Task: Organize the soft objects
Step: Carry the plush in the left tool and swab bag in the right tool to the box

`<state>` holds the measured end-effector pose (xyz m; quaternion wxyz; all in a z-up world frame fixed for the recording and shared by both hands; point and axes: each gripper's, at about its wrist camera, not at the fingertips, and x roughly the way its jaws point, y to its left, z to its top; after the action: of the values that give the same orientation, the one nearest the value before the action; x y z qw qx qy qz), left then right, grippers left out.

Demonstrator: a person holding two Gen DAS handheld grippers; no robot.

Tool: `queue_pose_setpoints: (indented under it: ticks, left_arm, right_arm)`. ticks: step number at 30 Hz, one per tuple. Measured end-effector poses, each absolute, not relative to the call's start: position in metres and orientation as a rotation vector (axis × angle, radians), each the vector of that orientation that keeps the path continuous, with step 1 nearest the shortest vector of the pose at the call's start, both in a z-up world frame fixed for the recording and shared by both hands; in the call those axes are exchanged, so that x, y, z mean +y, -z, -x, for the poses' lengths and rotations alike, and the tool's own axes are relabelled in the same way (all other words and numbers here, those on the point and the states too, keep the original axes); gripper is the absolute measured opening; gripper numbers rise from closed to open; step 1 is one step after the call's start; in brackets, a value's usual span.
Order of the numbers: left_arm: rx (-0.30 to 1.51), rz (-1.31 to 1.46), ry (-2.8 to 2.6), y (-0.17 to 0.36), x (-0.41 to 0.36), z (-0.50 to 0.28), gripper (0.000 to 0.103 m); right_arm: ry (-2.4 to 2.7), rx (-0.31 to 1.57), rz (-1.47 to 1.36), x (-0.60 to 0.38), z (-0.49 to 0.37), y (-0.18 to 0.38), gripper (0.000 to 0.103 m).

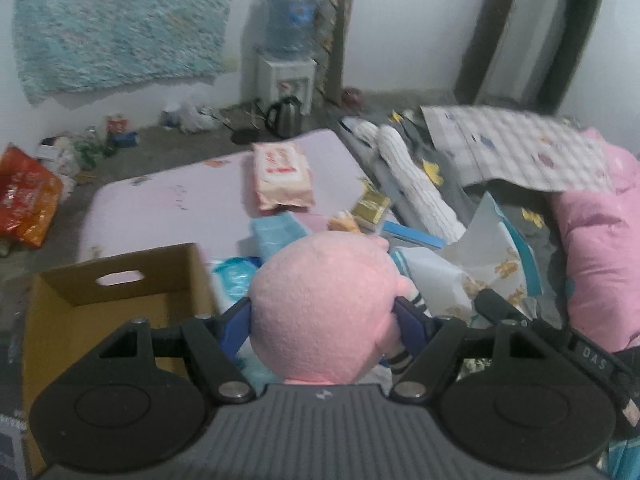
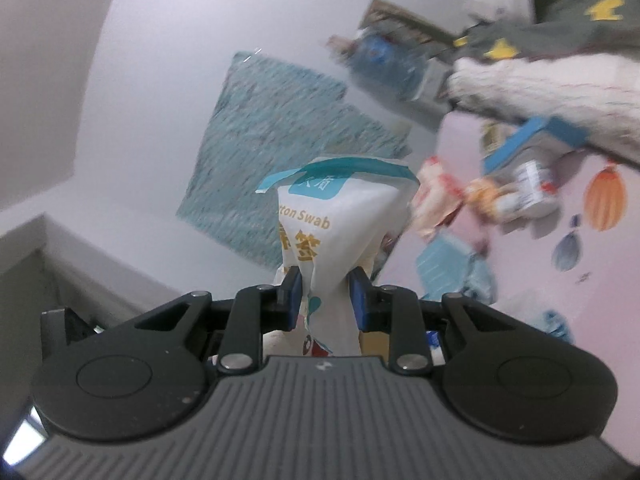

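Observation:
My left gripper (image 1: 324, 320) is shut on a pink plush toy (image 1: 324, 304), its blue pads pressing both sides of the round head. An open cardboard box (image 1: 120, 280) stands just left of it, its inside bare as far as I see. My right gripper (image 2: 326, 296) is shut on a white cotton swab bag (image 2: 340, 220) with teal trim, held up in the air in a strongly tilted view. That bag and the right gripper also show in the left wrist view, the bag (image 1: 480, 256) to the right of the plush.
A pale pink mat (image 1: 180, 200) holds a wet-wipes pack (image 1: 282, 176), blue packets (image 1: 276, 232) and a gold box (image 1: 372, 204). A white knit item (image 1: 416, 184), checked cloth (image 1: 520, 148) and pink bedding (image 1: 600, 264) lie right. A water dispenser (image 1: 288, 52) and kettle (image 1: 286, 116) stand behind.

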<state>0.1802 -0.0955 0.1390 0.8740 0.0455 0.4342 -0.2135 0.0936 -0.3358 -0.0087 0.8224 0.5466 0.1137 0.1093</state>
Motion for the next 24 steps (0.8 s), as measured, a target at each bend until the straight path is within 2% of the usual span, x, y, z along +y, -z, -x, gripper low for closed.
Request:
queue_pose_setpoints:
  ticks: [10, 24]
  left_arm:
    - [0.849, 0.015, 0.27, -0.156, 0.02, -0.15, 0.076]
    - [0.895, 0.069, 0.069, -0.115, 0.114, -0.158, 0.076]
  right_arm:
    - [-0.429, 0.356, -1.052, -0.24, -0.104, -0.042, 0.024]
    - [-0.536, 0.606, -0.977, -0.139, -0.152, -0.04, 0.024]
